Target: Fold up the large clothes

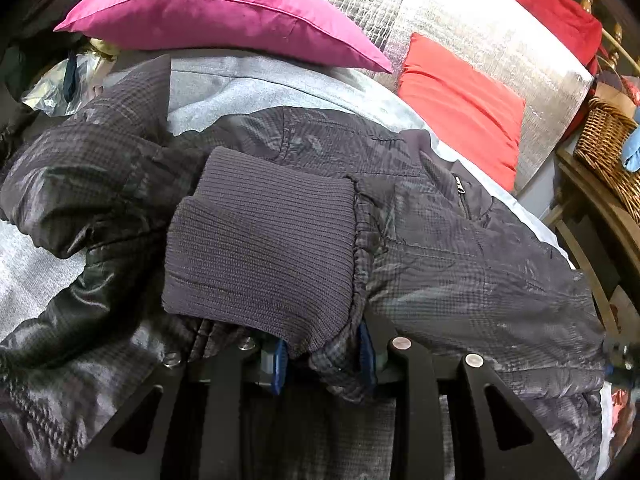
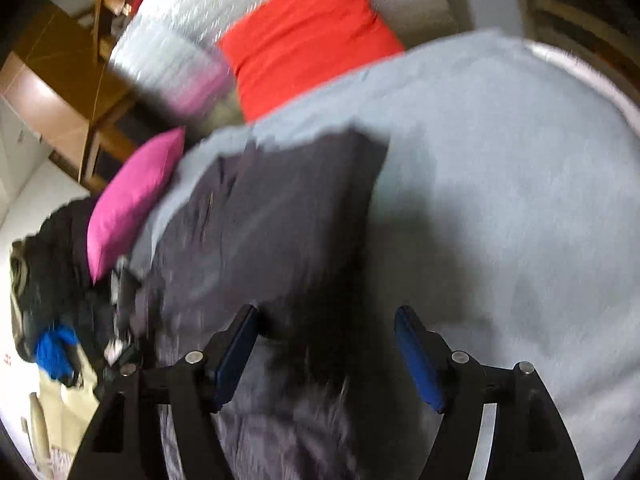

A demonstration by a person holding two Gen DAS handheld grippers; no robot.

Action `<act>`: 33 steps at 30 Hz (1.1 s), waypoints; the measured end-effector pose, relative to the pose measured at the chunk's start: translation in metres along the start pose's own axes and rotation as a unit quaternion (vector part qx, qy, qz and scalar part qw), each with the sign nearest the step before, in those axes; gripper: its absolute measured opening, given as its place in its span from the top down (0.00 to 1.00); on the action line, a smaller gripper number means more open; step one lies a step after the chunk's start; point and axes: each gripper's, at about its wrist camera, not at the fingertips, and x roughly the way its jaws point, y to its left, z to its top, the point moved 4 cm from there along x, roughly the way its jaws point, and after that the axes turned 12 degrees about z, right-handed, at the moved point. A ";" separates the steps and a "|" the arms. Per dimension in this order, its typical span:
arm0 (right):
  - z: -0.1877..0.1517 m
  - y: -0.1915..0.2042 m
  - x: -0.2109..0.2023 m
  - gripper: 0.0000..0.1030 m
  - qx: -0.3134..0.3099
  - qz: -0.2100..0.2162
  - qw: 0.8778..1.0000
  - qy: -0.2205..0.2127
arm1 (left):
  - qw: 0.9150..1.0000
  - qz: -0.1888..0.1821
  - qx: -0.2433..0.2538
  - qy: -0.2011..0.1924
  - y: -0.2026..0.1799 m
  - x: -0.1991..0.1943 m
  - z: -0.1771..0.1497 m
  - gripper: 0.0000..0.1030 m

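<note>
Left hand-held gripper (image 1: 324, 364) clamps the dark jacket (image 1: 440, 248) by its ribbed cuff (image 1: 260, 248); right hand-held gripper (image 2: 324, 356) hangs released above it. Jacket sprawls on the bed (image 2: 500, 200) below the pink pillow (image 1: 224, 12), barely half folded.

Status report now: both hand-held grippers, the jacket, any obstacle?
Left hand-held gripper shut on jacket near ribbed cuff. Right hand-held gripper open, empty. Pink cushion beside jacket.

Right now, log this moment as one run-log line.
left gripper: shut on jacket | right gripper: open, above jacket | surface: grey blanket
</note>
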 end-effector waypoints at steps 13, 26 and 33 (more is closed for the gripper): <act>-0.027 0.013 0.005 0.67 -0.094 -0.060 0.994 -0.001 | 1.000 -0.002 0.012 -0.001 -0.002 0.002 -0.001 0.62; 0.068 -0.034 0.004 0.86 0.026 -0.013 0.998 -0.060 | 1.000 0.000 0.013 -0.003 -0.003 0.002 -0.002 0.62; 0.059 -0.030 0.026 0.68 -0.046 -0.123 0.990 -0.052 | 1.000 -0.004 0.014 -0.003 -0.004 0.004 -0.001 0.61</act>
